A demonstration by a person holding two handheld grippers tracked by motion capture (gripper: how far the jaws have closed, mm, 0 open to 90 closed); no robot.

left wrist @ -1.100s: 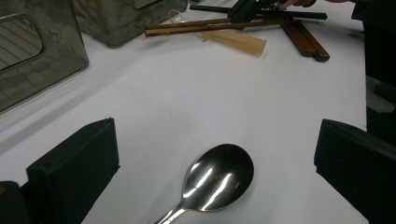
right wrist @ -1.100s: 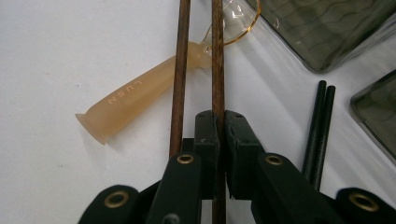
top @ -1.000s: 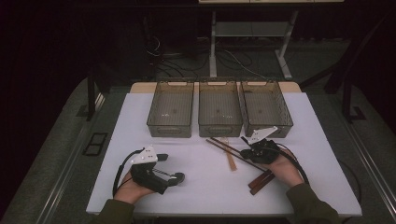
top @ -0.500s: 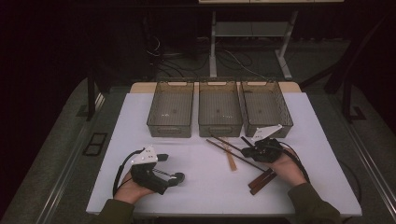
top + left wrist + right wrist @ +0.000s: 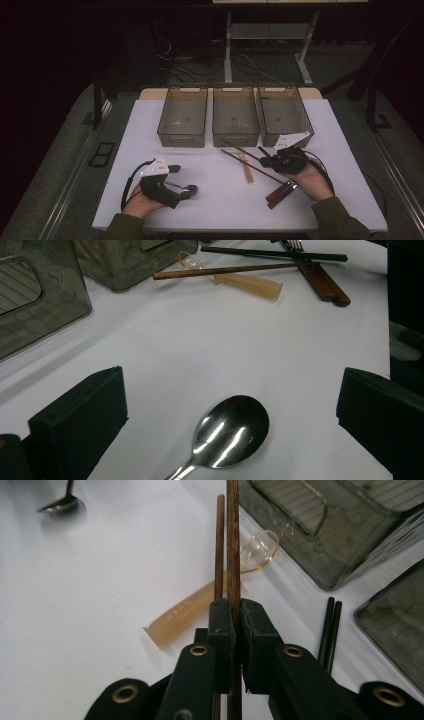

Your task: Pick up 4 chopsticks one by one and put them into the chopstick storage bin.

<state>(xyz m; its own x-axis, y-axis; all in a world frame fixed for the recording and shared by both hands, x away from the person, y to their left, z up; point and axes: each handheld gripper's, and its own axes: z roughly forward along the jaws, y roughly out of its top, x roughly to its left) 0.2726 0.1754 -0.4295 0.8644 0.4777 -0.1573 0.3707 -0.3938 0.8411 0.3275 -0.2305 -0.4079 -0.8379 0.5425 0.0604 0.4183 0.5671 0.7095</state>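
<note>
While you sit at the white rectangular worktop [image 5: 150,130], three smoky translucent plastic bins [image 5: 235,116] stand side by side along its far edge. Your left gripper [image 5: 186,180] rests on the worktop at the near left, its jaws spread wide and closed on nothing; in the left gripper view a shiny metal spoon [image 5: 227,432] lies on the white surface between them, touching neither pad. Your right gripper [image 5: 264,158] sits at the near right, just in front of the rightmost bin, and its jaws are pressed narrow around a slim brown wooden chopstick [image 5: 233,555]. The right gripper view shows that stick running straight out from between the pads, with a second brown wooden chopstick [image 5: 219,545] lying close beside it on the left, outside the grip. From above, the held stick reaches from the jaws toward the middle bin, crossing the small cluster of cutlery in front of it. A pale amber translucent plastic spoon [image 5: 200,607] lies under the two brown sticks, its clear bowl near the corner of a bin. A pair of black chopsticks [image 5: 329,630] lies flat to the right of the jaws in that same view. Two dark red-brown wooden handles [image 5: 281,192] lie side by side on the worktop just beside your right hand [image 5: 312,177].
</note>
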